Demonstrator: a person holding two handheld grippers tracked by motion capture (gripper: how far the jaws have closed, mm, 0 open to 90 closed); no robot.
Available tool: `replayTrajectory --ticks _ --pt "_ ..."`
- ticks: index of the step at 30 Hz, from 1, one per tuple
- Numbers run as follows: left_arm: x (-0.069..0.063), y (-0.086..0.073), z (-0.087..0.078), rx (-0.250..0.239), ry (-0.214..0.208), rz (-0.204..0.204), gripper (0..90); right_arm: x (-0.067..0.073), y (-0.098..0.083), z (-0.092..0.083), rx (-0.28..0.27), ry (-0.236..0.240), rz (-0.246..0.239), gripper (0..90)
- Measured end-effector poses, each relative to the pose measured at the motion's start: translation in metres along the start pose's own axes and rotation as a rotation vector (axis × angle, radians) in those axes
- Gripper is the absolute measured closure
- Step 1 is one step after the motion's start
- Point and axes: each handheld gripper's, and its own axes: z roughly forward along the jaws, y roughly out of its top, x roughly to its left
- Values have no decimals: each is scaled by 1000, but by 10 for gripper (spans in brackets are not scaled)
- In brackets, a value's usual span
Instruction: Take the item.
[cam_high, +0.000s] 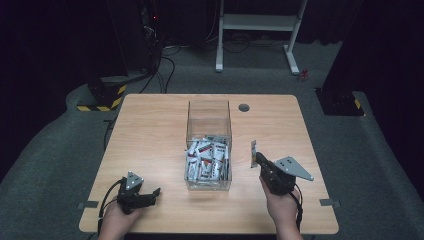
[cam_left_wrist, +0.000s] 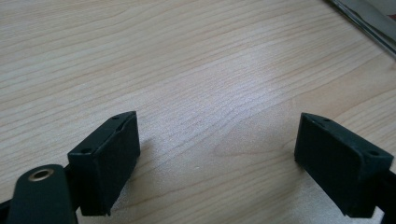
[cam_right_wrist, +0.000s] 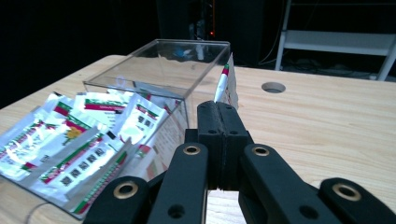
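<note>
High view: the left hand-held gripper (cam_high: 150, 194) lies low on the worktop (cam_high: 150, 135), jaws spread wide, nothing between them. The right hand-held gripper (cam_high: 256, 157), raised beside the clear box (cam_high: 209, 145), pinches one packet (cam_high: 253, 152) standing upright.

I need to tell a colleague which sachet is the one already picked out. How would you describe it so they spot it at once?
Start at the clear plastic box in the middle of the wooden table, then look just to its right, where the right gripper is raised. The sachet is clamped edge-up between its shut jaws, outside the box, while all the others lie heaped inside it.
</note>
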Motion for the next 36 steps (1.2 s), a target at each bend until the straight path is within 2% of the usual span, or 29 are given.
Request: replayTrajectory --ticks 5,13,16,24,29,36 --pt "-1 0 0 -1 7 -6 143 -7 -7 8 26 -14 8 900" --pt "-1 -1 0 -1 8 -9 142 -11 -9 11 37 -30 6 900" --pt "-1 -1 0 -1 7 -10 142 -12 -7 12 46 -36 -8 900" --pt "-1 -1 0 -1 7 -10 142 -27 3 18 70 -78 -12 900" --pt "-1 -1 0 -1 7 -10 142 -31 3 30 96 -75 0 900" --pt "-1 -1 -1 -2 6 -10 142 -31 6 40 97 -60 -8 900"
